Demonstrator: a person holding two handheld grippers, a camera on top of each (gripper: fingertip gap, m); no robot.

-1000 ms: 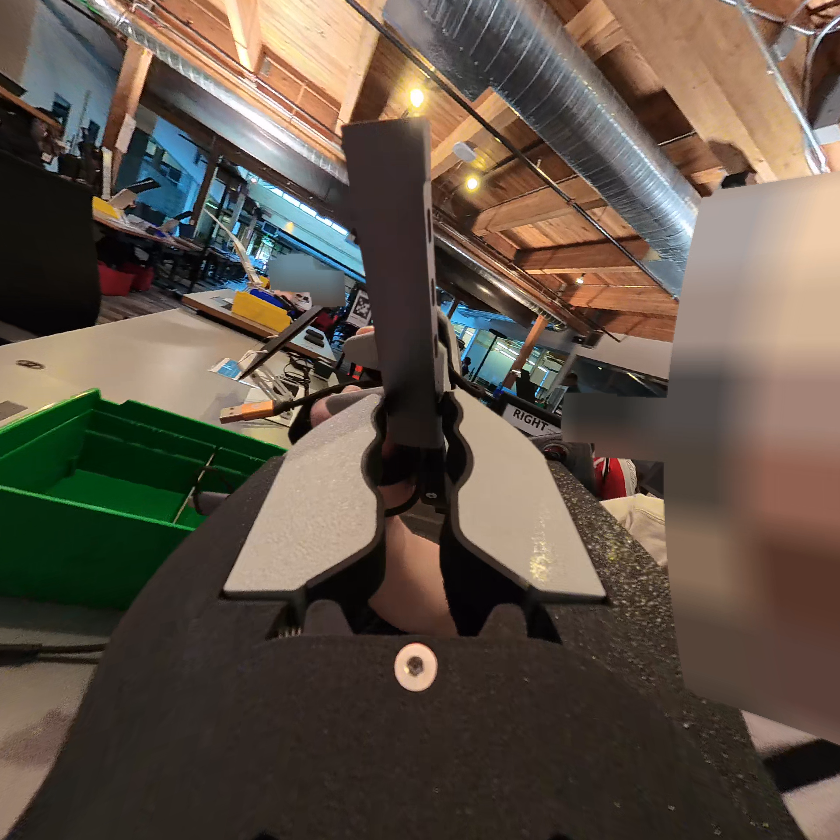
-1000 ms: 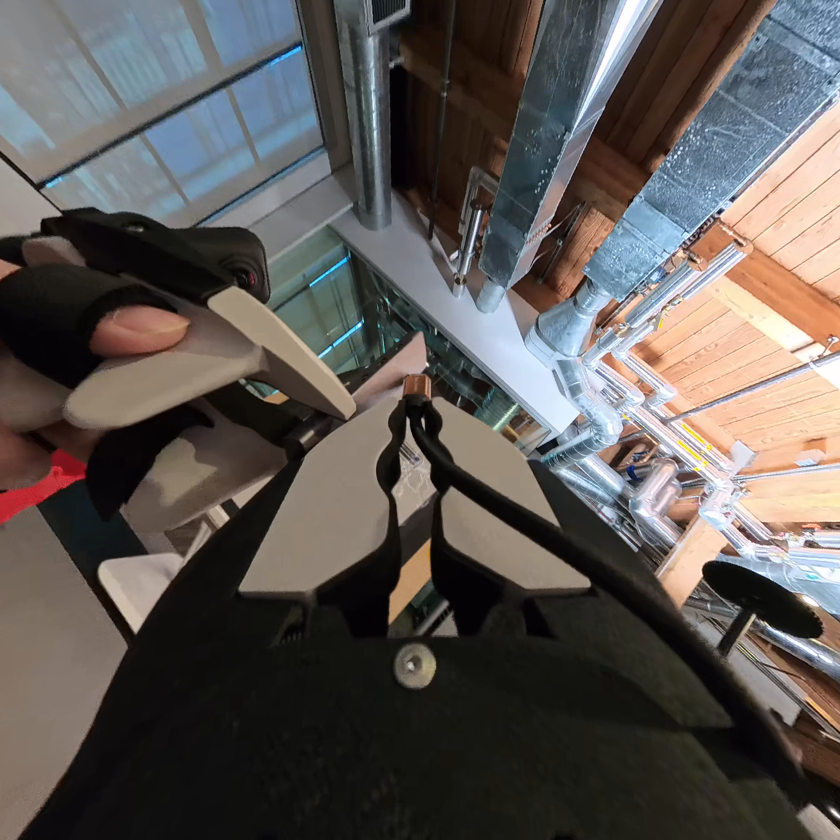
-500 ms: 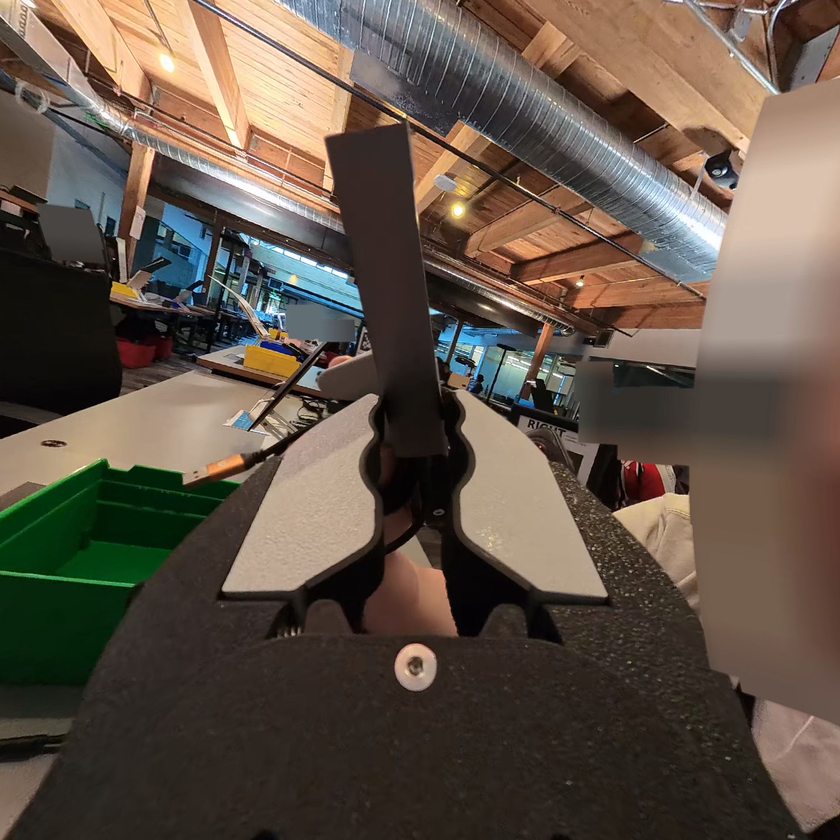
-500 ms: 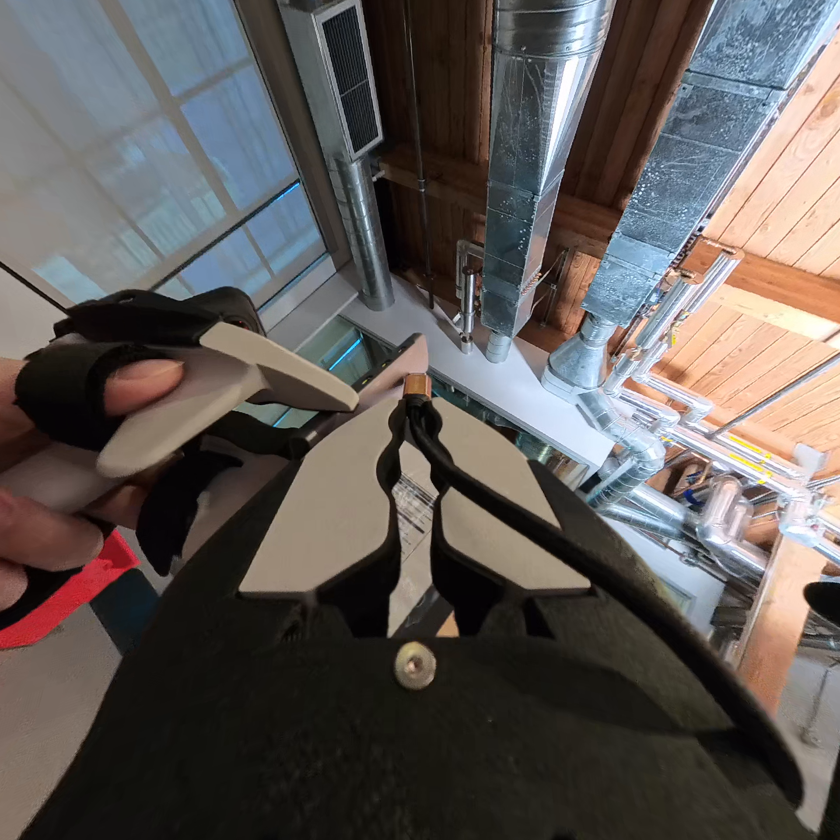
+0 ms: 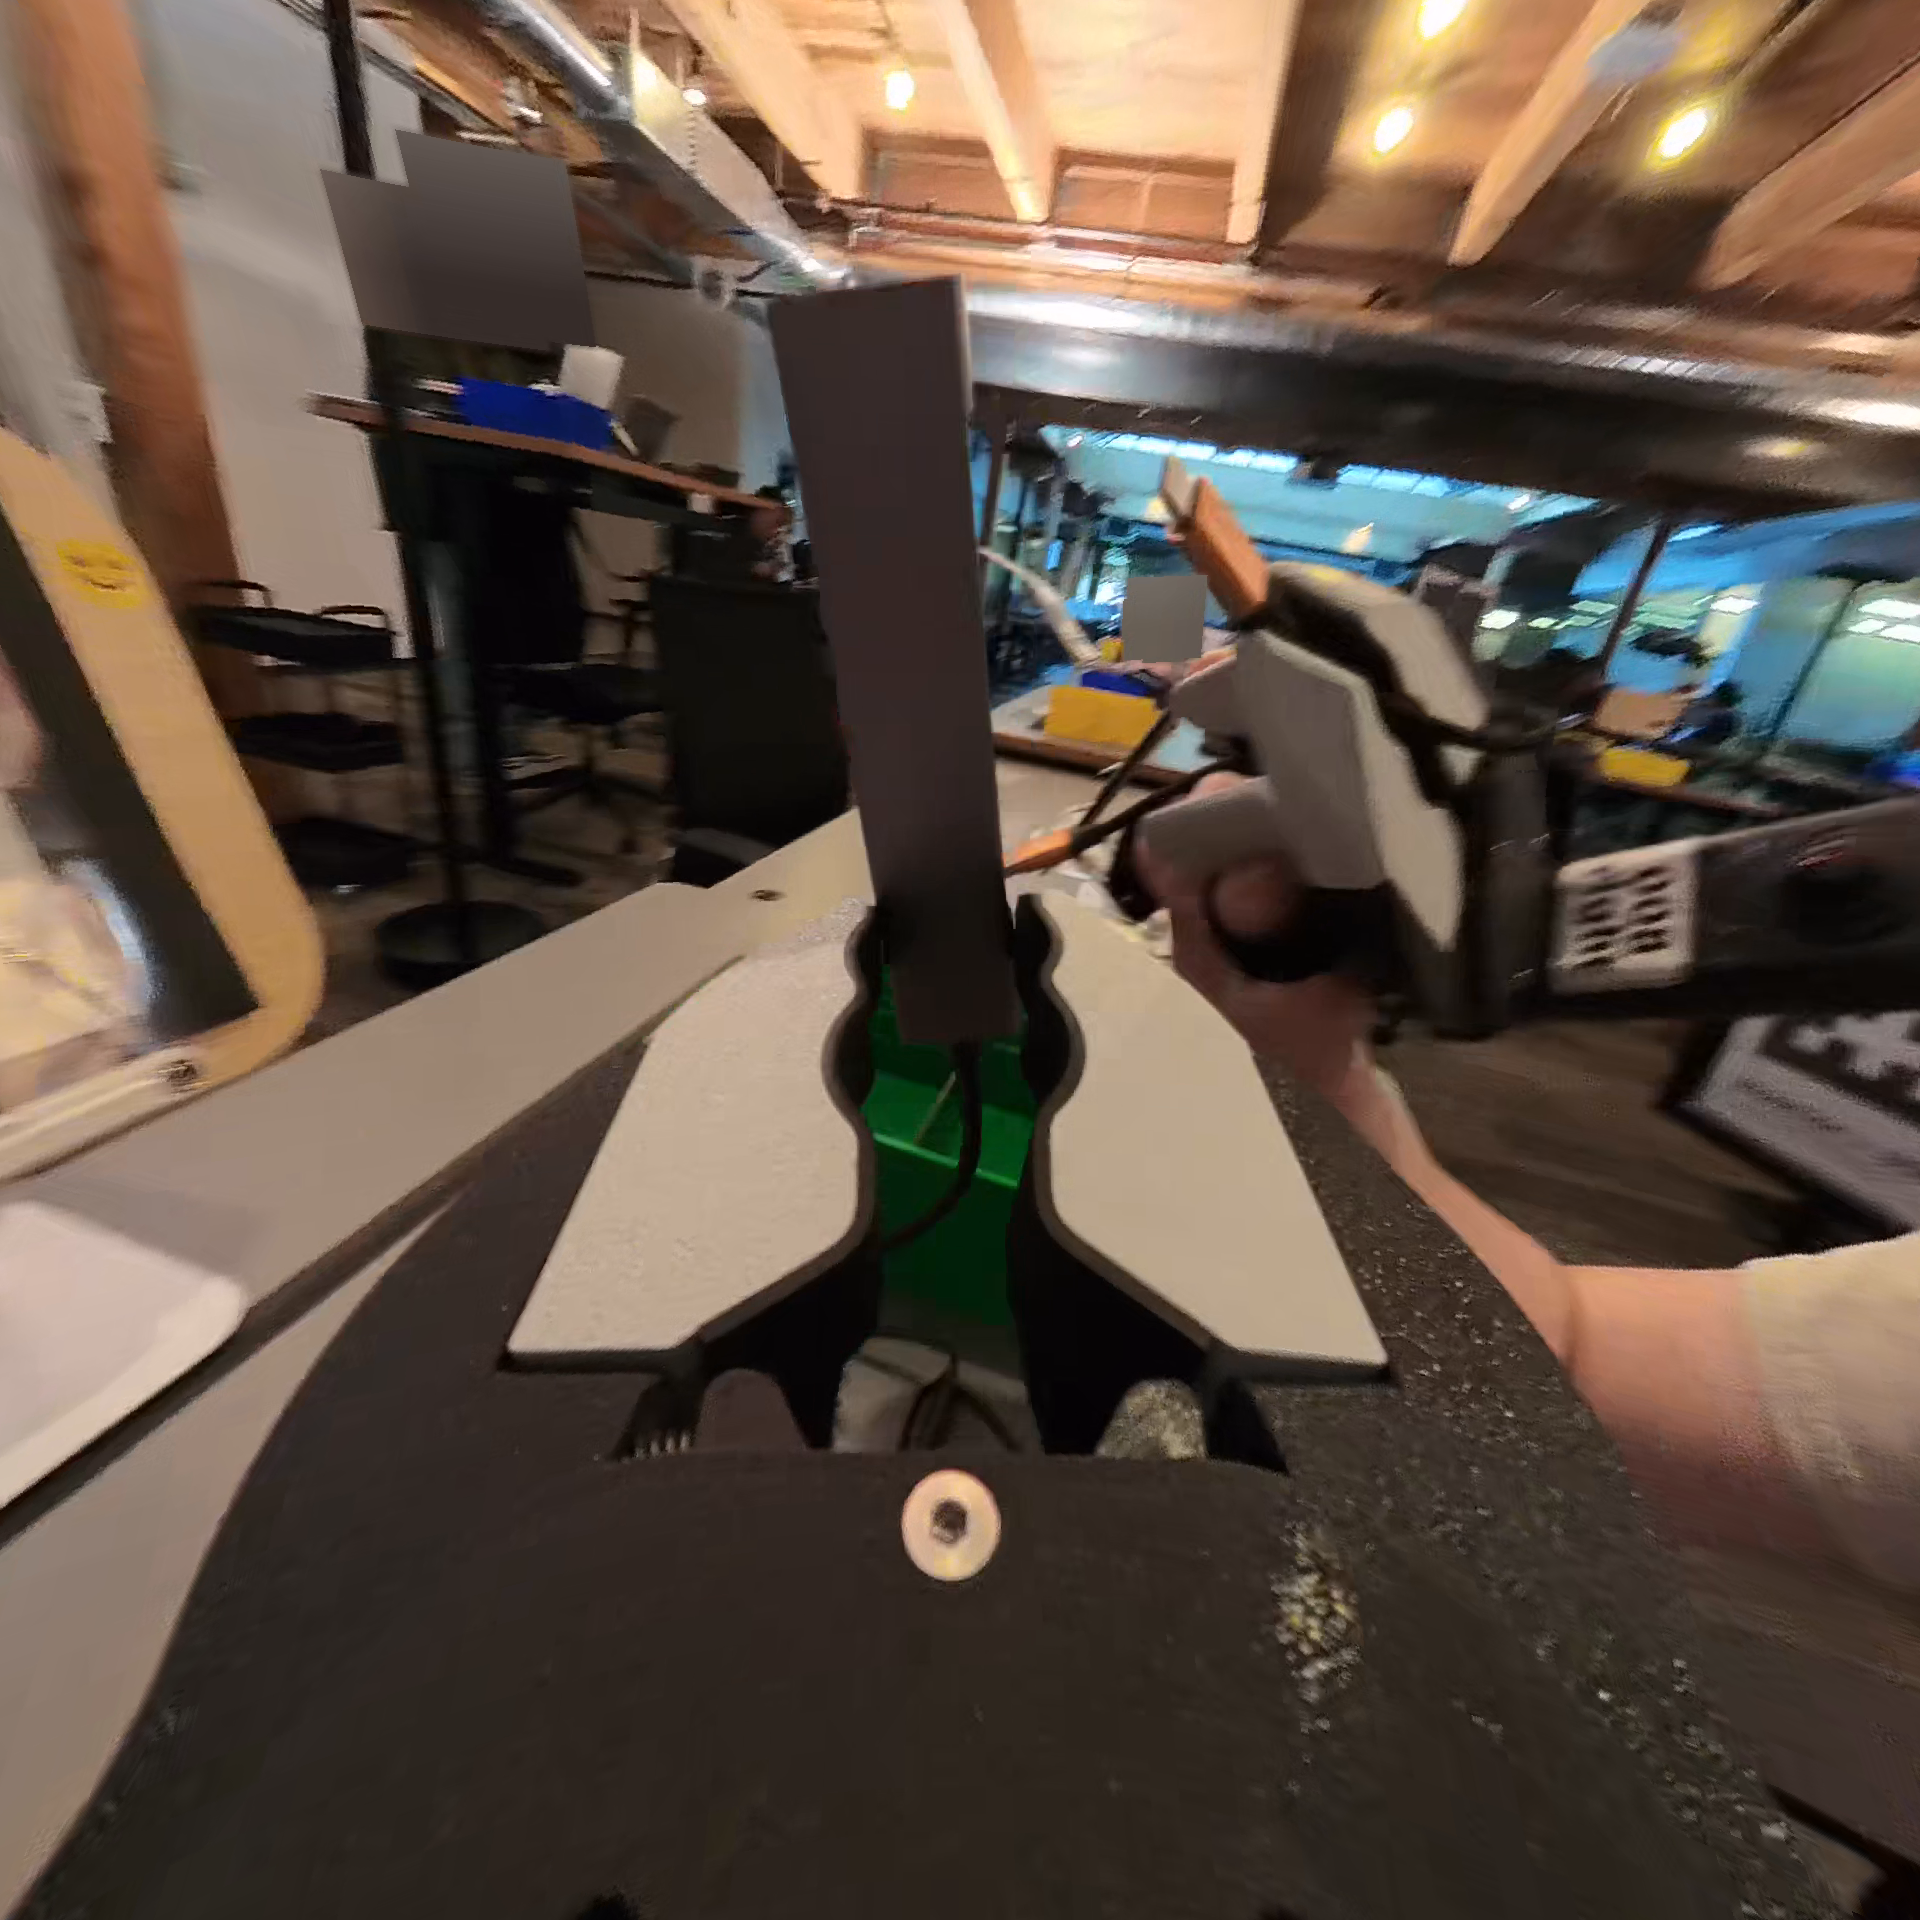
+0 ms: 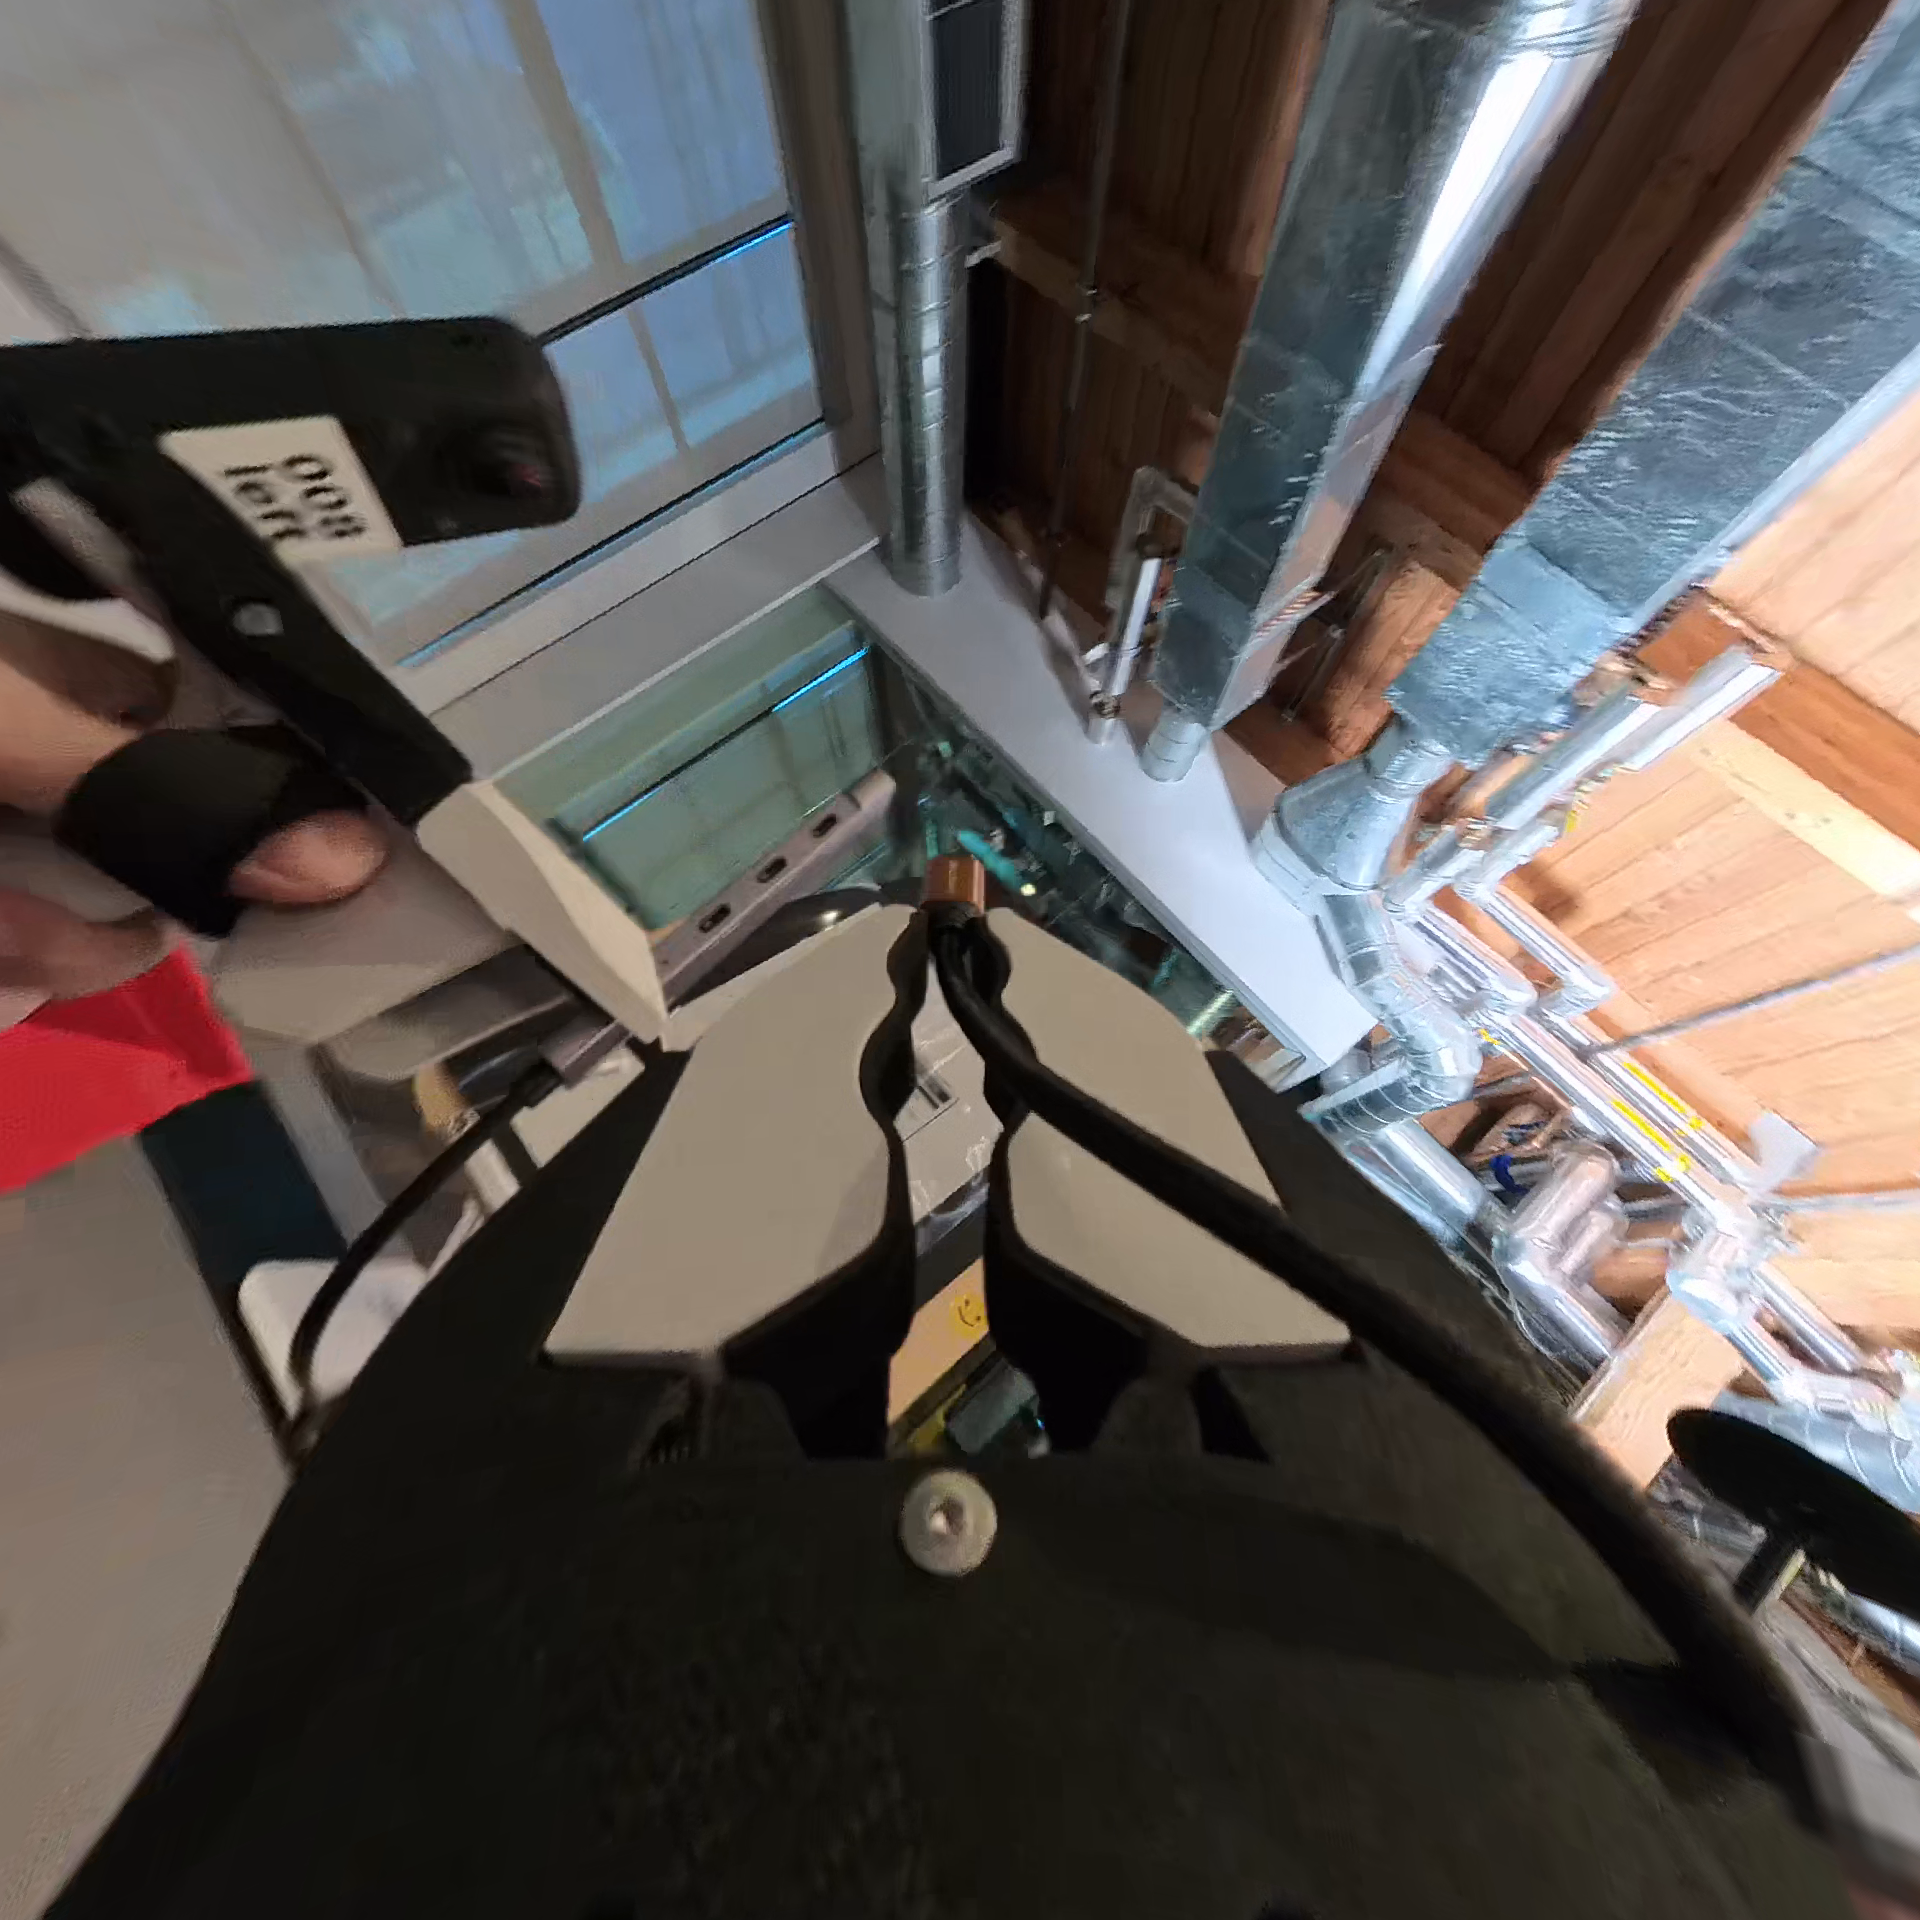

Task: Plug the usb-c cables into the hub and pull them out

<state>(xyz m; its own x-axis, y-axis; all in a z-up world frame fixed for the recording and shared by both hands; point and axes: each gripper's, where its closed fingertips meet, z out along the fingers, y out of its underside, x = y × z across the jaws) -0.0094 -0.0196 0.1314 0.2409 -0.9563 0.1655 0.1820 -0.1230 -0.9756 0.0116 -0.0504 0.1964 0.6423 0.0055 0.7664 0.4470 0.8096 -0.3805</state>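
My left gripper (image 5: 940, 961) is shut on the dark grey hub (image 5: 894, 623) and holds it upright by its lower end. The hub's own black cable (image 5: 961, 1153) hangs down between the fingers. My right gripper (image 6: 951, 920) is shut on a black cable (image 6: 1091, 1101) just behind its copper plug (image 6: 956, 883). In the right wrist view the hub's port edge (image 6: 774, 873) lies just left of the plug, apart from it. In the left wrist view the right gripper (image 5: 1262, 613) is to the right of the hub with the plug (image 5: 1216, 551) pointing up and left. A second copper plug (image 5: 1039, 854) hangs below it.
A green compartment tray (image 5: 935, 1122) shows between my left fingers, on the grey table (image 5: 416, 1091). A white sheet (image 5: 94, 1320) lies at the table's left. A person's hand (image 5: 1247, 914) holds the right gripper. Desks, stands and bins fill the room behind.
The left gripper has swung with the hub, so the right gripper now shows to the hub's right. In the right wrist view the hub's port edge has come in beside the plug.
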